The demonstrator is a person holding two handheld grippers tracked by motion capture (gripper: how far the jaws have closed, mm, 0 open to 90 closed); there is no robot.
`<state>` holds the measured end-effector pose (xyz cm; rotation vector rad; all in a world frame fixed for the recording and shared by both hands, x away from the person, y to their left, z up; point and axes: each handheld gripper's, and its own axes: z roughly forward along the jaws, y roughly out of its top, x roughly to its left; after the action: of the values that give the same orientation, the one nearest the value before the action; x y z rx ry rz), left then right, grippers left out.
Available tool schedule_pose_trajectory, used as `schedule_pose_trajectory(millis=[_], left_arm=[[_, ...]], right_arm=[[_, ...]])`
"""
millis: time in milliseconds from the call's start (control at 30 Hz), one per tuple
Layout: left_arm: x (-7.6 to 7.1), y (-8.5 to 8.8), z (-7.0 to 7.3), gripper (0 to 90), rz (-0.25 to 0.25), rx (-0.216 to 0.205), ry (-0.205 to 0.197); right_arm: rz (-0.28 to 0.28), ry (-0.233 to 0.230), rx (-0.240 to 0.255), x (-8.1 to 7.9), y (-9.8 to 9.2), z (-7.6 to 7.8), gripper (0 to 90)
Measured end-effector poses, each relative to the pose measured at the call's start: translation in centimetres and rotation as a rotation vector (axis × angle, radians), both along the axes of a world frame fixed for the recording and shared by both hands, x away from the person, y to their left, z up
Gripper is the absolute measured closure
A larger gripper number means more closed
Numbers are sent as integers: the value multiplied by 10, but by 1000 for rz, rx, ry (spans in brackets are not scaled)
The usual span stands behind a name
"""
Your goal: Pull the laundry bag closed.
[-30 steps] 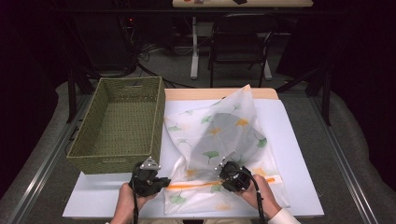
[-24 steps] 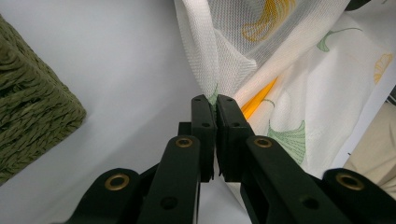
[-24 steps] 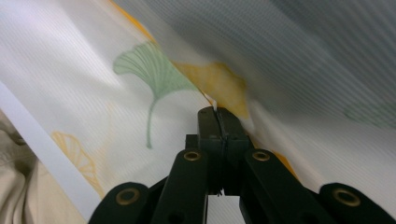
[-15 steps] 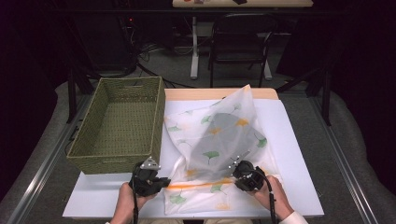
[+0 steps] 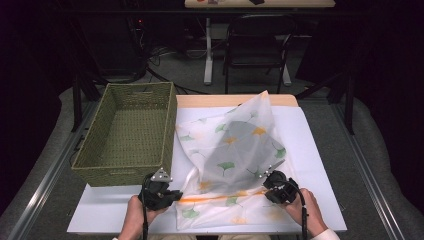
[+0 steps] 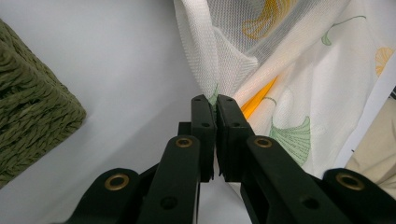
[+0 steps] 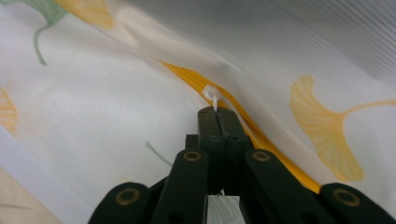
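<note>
A white mesh bag (image 5: 235, 150) printed with green and yellow ginkgo leaves lies on the white board, its far part raised in a peak. An orange zipper (image 5: 220, 198) runs across its near end. My left gripper (image 5: 175, 194) is at the bag's near left corner, shut on the mesh edge (image 6: 219, 86) beside the zipper's end (image 6: 259, 95). My right gripper (image 5: 266, 184) is farther right along the zipper. Its jaws (image 7: 218, 112) are shut on the small white zipper pull (image 7: 211, 94), which sits on the orange zipper (image 7: 187, 74).
A green woven basket (image 5: 110, 175) stands empty to the left of the bag, and its corner (image 6: 32, 126) is close to my left gripper. The white board (image 5: 320, 150) covers the wooden table. A dark chair (image 5: 255, 50) stands beyond the far edge.
My right gripper has slid to the right along the orange zipper, toward the bag's right edge. The left gripper and its corner of the bag have stayed put.
</note>
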<state>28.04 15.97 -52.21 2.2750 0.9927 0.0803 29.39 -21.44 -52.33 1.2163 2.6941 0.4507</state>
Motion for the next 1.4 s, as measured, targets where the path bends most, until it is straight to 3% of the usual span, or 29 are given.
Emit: schedule_pose_trajectory(millis=[633, 767, 800, 967, 1200, 1267, 1400], left_arm=[[2, 1, -1, 870, -8, 12, 1], [2, 1, -1, 871, -5, 14, 3], [2, 1, -1, 871, -5, 15, 2], [2, 0, -1, 871, -9, 17, 2], [2, 0, -1, 869, -9, 8, 11], [2, 0, -1, 867, -12, 6, 11], [1, 0, 0, 840, -11, 17, 1]], right_arm=[[-169, -5, -20, -7, -68, -3, 900], [-191, -17, -32, -6, -74, -3, 900], [-188, -21, -54, -6, -76, -3, 900], [-209, -41, -57, -5, -80, -3, 900], [-208, -36, -36, -4, -84, -4, 900], [-219, -30, -7, -3, -86, -5, 896], [-222, -25, 21, -3, -91, -5, 839]])
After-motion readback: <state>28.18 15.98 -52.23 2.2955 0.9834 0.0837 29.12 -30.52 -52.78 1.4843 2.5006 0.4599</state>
